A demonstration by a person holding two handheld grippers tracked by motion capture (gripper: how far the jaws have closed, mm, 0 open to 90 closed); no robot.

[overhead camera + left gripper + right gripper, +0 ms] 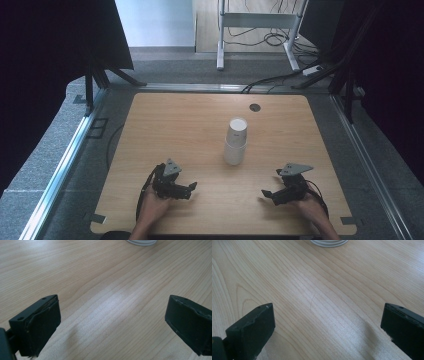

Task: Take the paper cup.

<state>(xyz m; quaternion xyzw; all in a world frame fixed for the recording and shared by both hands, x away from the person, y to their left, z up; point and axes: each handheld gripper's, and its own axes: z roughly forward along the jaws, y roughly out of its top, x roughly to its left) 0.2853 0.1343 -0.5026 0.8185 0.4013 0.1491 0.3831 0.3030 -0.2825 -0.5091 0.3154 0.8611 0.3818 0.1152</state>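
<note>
A stack of white paper cups (235, 141) stands upside down near the middle of the wooden table (165, 125). Its rim shows at the top edge of the left gripper view as cup rims (141, 242) and of the right gripper view as cup rims (329, 243). My left gripper (191, 189) rests low at the table's front left, open, nothing between its jaws. My right gripper (266, 195) sits at the front right, open and empty as well. Both point inward toward the cups. In each gripper view (112, 322) (328, 332) the black jaws stand wide apart over bare wood.
A small dark round grommet (255, 107) sits in the table near its far edge. Metal rails (60, 170) run along both sides of the table. A desk frame with cables (260, 30) stands on the floor beyond.
</note>
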